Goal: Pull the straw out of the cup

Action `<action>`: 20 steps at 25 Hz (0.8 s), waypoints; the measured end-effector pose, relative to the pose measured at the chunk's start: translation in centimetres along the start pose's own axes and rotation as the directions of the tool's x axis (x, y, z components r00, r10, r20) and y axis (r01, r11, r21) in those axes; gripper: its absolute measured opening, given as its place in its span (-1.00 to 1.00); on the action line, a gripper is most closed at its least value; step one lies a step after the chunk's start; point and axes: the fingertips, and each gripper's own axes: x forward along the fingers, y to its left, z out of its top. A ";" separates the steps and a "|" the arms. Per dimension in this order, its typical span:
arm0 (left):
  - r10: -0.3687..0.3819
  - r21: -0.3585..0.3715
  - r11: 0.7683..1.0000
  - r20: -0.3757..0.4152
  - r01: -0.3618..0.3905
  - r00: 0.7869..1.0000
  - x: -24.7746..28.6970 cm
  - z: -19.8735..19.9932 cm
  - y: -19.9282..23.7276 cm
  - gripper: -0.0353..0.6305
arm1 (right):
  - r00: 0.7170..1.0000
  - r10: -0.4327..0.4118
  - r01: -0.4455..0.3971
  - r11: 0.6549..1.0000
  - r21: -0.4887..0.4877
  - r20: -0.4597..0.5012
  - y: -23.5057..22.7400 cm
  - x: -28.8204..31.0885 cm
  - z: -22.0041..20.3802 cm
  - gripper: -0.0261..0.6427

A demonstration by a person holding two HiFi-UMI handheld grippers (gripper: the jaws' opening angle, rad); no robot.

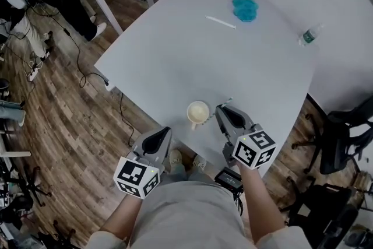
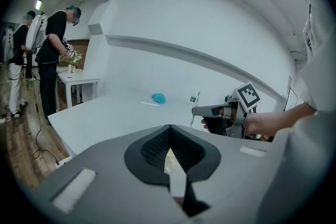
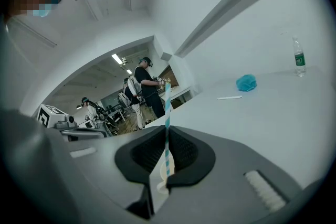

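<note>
Claw on my left is hanging just off the counter's near edge with its tips pressed together on nothing. Through the slot behind them I am seeing only the cream cup. That cup is standing upright near the counter's edge, between my two tools and apart from the left one. The blue-and-white striped straw is leaning out of it toward the right. My right claw is pinching the straw partway up, both pads closed against it. I am judging the grasp as done and the pull as not yet made. The straw's lower end is looking as if it is sitting inside the cup, so lifting it clear is what I am left with. Nothing is steadying the cup, so it may tip or drag along.
</note>
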 end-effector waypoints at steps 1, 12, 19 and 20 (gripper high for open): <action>0.001 0.001 1.000 0.004 -0.001 1.000 -0.1 0.1 -0.1 -0.84 | 1.000 0.001 -0.001 1.000 0.000 0.001 0.2 -0.3 0.0 -0.85; -0.018 0.009 1.000 0.011 0.018 1.000 -0.8 0.7 -1.7 -0.84 | 1.000 0.003 -0.002 1.000 -0.009 0.023 2.4 -3.4 0.2 -0.85; -0.047 0.008 0.999 0.013 0.047 0.999 -1.3 1.1 -3.1 -0.84 | 0.999 0.009 -0.009 1.000 -0.004 0.032 3.4 -5.3 0.2 -0.85; -0.048 0.009 0.999 0.014 0.048 0.999 -1.4 1.2 -3.2 -0.84 | 0.999 0.008 -0.008 1.000 -0.003 0.032 3.5 -5.4 0.1 -0.85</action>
